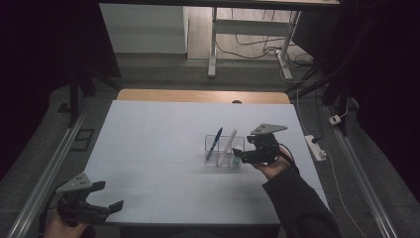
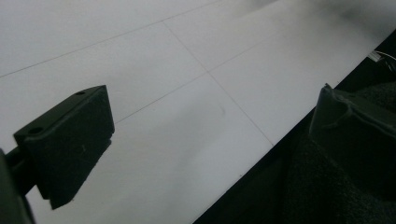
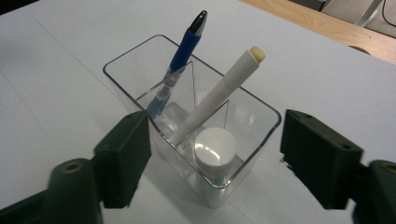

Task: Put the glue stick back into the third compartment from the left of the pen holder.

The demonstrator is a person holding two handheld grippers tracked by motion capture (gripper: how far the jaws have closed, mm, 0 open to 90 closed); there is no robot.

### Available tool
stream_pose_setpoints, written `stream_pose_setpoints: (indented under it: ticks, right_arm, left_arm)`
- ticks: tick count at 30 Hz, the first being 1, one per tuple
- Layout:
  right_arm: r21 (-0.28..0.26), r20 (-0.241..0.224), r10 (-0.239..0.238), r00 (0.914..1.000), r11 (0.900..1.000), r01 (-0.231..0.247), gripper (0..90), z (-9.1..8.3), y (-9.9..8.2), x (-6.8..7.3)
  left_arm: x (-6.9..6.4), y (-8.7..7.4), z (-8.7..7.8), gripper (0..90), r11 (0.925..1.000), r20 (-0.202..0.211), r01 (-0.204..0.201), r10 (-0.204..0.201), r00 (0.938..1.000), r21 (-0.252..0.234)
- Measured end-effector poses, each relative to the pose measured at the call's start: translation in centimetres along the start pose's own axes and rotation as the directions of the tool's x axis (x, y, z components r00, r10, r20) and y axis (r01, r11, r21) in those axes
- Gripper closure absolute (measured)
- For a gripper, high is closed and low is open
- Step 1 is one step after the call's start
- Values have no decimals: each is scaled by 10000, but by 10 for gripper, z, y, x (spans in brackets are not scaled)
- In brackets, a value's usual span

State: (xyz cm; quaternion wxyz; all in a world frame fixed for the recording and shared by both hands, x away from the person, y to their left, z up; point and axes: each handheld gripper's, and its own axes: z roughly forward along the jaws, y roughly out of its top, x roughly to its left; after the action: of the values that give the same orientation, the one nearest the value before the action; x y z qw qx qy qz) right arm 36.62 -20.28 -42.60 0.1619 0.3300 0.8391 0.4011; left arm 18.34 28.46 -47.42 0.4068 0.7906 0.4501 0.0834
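Observation:
A clear plastic organiser (image 1: 224,154) (image 3: 261,108) with divided compartments stands right of the table's middle. A blue pen (image 1: 214,143) (image 3: 185,48) leans in its far compartment. Beside the pen a white stick (image 1: 230,142) (image 3: 225,87) leans too. A small white-capped container (image 1: 237,160) (image 3: 214,149) stands upright in the near compartment. My right gripper (image 1: 241,157) (image 3: 215,158) is open, one jaw on each side of the organiser's near end, and the pads do not press on it. My left gripper (image 1: 110,195) (image 2: 205,135) is open over the table's near-left edge, with nothing between its jaws.
The white table top (image 1: 158,148) (image 2: 187,70) has a wooden strip (image 1: 198,95) along its far edge. A power strip (image 1: 315,148) and cables lie on the floor to the right. Desk legs (image 1: 213,47) stand beyond the table.

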Motion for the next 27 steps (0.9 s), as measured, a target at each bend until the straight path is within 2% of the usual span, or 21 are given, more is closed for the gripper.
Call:
stream_pose_setpoints:
  ticks: [4, 6, 13, 23, 27]
  right_arm:
    - [-45, -108, 125, 9999, 9999, -126, 159, -4, -1, 1]
    - [178, -248, 68, 9997, 9998, -63, 131, -5, -1, 3]
    - [334, -472, 60, 9989, 9994, -45, 78, -13, -6, 11]
    - [226, -386, 0, 9993, 9997, 8, 8, -30, -23, 18]
    - [189, -385, 231, 9990, 9996, -224, 4, -39, -33, 20]
  left_arm:
    - [0, 0, 1, 1, 10000, 3, -6, 6, 10000, 30]
    - [0, 0, 1, 1, 10000, 6, -6, 6, 10000, 40]
    - [0, 1, 1, 7, 10000, -39, 2, -2, 10000, 51]
    - [-2, 1, 2, 21, 9997, -218, -60, 65, 9997, 220]
    - [-2, 2, 3, 22, 9996, -254, -89, 95, 9996, 254]
